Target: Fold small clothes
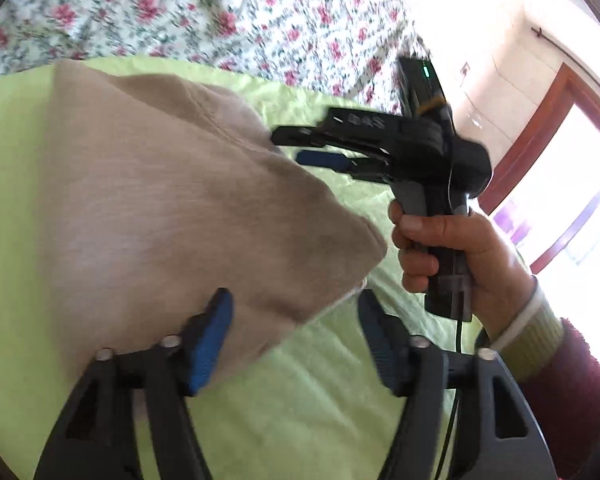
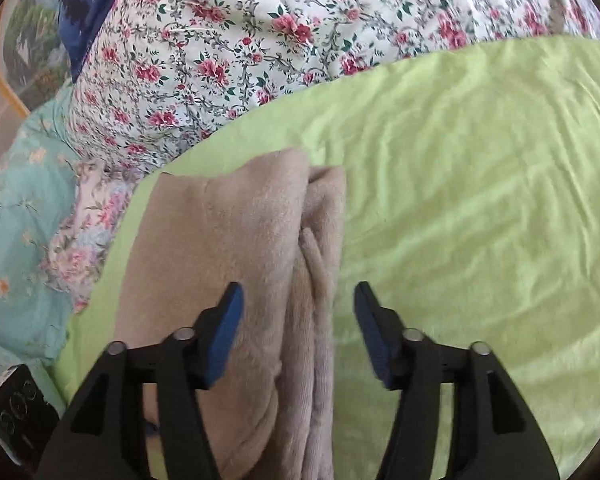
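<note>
Both tools stand spread, pinching nothing. With my left tool (image 1: 294, 336) I hover over the near corner of the folded beige garment (image 1: 172, 200), which lies on the lime-green sheet (image 1: 320, 400) of the bed. At the garment's right edge is my right tool (image 2: 298, 336), its handle gripped by my right hand (image 1: 452, 252). Beyond lies a floral quilt (image 2: 260, 40).

A bed with a floral cover (image 2: 228, 60) carries a light green sheet (image 2: 480, 220); a folded beige garment (image 2: 228, 240) lies on the sheet.
</note>
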Motion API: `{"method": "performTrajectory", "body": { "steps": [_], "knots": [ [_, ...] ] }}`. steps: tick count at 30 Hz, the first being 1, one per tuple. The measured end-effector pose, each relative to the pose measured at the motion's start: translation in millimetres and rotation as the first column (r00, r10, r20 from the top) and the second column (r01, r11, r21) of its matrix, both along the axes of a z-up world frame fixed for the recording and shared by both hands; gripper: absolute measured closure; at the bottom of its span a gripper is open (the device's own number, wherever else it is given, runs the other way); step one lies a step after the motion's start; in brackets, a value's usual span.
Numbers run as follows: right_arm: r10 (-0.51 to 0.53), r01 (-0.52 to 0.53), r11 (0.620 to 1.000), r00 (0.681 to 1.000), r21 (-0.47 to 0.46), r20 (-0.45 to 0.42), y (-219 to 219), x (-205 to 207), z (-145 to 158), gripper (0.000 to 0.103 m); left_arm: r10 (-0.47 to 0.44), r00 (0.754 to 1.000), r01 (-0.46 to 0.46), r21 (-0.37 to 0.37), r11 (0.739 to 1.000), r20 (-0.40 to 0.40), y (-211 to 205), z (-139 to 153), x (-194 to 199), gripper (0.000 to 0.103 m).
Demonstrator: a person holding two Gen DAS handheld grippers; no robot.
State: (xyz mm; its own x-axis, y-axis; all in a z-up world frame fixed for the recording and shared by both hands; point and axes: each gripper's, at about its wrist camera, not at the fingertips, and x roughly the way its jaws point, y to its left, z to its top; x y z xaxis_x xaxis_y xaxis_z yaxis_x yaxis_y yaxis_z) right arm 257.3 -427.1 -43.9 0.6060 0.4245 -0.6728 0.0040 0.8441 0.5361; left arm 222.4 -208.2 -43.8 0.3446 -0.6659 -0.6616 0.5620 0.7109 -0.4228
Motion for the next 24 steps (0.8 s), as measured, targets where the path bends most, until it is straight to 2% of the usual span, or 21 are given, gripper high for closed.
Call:
{"method": "performTrajectory", "body": {
  "steps": [1,4,7,10,18,19,20,21,22,24],
  "knots": [
    [0.006,-0.006,1.000,1.000,0.019,-0.007,-0.5,-0.7,-2.7,0.033,0.018,1.000,-0.018,0.000,1.000,0.000,7.9,2.8,-1.8,0.022],
    [0.026,-0.023,0.995,0.999,0.092,-0.030,1.7,1.6,-13.2,0.028,0.110,0.994,-0.110,0.004,0.994,-0.004,34.6,12.4,4.0,0.017],
    [0.041,-0.032,0.988,0.998,0.154,-0.056,5.4,10.1,-23.3,0.027,0.208,0.977,-0.209,-0.006,0.978,-0.052,61.8,14.5,31.2,0.008],
    [0.054,-0.040,0.984,0.995,0.174,-0.079,10.5,21.7,-30.2,0.027,0.270,0.957,-0.271,0.006,0.963,-0.110,79.0,7.6,57.5,0.005],
    [0.085,-0.063,0.983,0.989,0.173,-0.124,16.0,38.1,-41.0,0.027,0.284,0.916,-0.307,-0.040,0.951,-0.282,82.5,-30.6,121.0,0.006],
    [0.097,-0.076,0.983,0.988,0.166,-0.124,18.1,38.4,-41.1,0.030,0.279,0.915,-0.305,-0.048,0.951,-0.292,82.0,-33.8,123.8,0.006],
    [0.111,-0.089,0.982,0.986,0.168,-0.124,20.0,38.8,-42.0,0.042,0.270,0.914,-0.300,-0.058,0.952,-0.301,81.8,-37.3,124.7,0.007],
    [0.122,-0.097,0.978,0.985,0.184,-0.126,21.8,39.0,-43.5,0.048,0.266,0.915,-0.299,-0.067,0.952,-0.304,78.3,-41.4,130.2,0.012],
    [0.116,-0.091,0.978,0.985,0.187,-0.125,22.5,37.7,-43.8,0.056,0.255,0.918,-0.292,-0.083,0.953,-0.304,76.1,-44.5,133.1,0.024],
    [0.106,-0.085,0.980,0.988,0.179,-0.110,26.1,32.3,-37.9,0.065,0.239,0.921,-0.281,-0.100,0.954,-0.309,72.9,-49.7,135.4,0.033]
  ]
}}
